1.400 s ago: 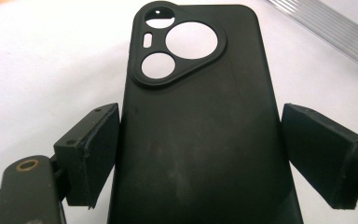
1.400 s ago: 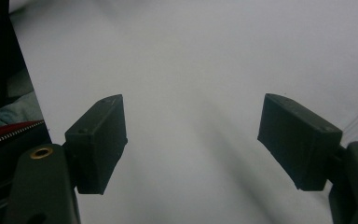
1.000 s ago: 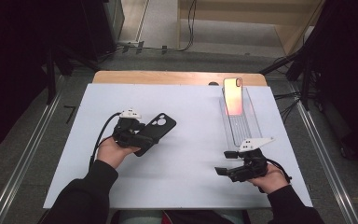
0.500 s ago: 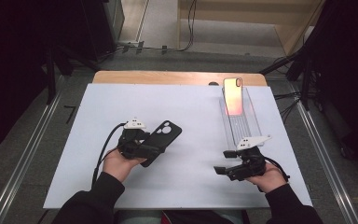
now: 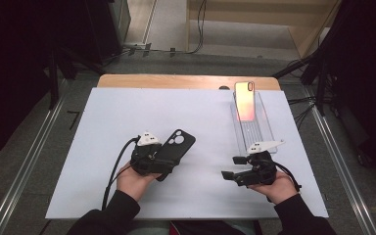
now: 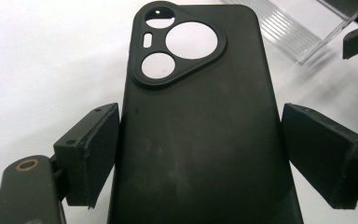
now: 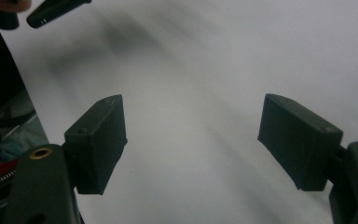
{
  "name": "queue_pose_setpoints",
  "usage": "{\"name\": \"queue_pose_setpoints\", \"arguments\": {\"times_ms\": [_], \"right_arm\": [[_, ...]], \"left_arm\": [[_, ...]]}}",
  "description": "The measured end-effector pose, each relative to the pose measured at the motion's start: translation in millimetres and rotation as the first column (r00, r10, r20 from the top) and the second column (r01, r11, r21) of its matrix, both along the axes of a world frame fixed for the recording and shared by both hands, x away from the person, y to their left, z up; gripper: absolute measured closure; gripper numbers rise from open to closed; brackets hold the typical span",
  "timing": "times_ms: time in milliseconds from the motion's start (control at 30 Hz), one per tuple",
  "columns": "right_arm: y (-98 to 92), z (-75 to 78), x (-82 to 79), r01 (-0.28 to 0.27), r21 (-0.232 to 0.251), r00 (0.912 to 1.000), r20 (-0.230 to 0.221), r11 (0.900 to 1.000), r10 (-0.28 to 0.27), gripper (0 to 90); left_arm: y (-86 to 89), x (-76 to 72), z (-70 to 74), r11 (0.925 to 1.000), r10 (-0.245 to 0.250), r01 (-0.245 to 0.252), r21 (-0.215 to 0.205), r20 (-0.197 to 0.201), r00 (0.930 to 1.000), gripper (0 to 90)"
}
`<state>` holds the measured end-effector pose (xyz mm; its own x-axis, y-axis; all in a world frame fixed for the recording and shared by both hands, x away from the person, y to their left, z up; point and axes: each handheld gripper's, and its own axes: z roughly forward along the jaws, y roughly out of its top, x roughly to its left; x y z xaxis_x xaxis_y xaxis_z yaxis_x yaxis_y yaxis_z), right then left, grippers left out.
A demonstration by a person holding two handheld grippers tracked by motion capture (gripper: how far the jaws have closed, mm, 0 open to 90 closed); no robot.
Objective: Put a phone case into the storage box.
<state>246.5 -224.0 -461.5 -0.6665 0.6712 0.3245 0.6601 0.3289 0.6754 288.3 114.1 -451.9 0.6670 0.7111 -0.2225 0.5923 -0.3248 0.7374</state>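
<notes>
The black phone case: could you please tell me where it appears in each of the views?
High view: black phone case left of centre, in the left gripper.
Left gripper view: fills the centre, between both jaws.
Right gripper view: not in it.
Shared landmark: the clear stand.

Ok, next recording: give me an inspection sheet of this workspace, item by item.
Surface: white table top, wooden strip along its far edge.
Job's things: black phone case, camera cut-outs pointing away from the person; phone leaning upright in clear stand.
Clutter: nothing seen.
Grippers: left hand-held gripper shut on the case's two long sides; right hand-held gripper open, nothing between its pads.
Cables: black cable trails from left gripper.
Surroundings: grey floor, metal rails, dark equipment.
</notes>
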Motion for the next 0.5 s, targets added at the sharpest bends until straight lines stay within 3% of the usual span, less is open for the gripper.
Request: {"name": "queue_pose_setpoints", "arguments": {"times_ms": [333, 500], "right_arm": [[3.0, 9.6, 1.1, 0.059, 0.034, 0.9981, -0.017, 0.998, -0.059, 21.7], [7.7, 15.8, 1.6, 0.092, 0.047, 0.9957, -0.016, 0.995, -0.091, 22.2]], "left_arm": [[-9.7, -7.3, -7.5, 0.9978, 0.054, -0.053, -0.041, 0.017, 0.9984, 14.6], [-12.9, -5.6, -10.5, 0.9963, 0.040, -0.040, -0.077, -0.005, 0.9992, 14.6]]}}
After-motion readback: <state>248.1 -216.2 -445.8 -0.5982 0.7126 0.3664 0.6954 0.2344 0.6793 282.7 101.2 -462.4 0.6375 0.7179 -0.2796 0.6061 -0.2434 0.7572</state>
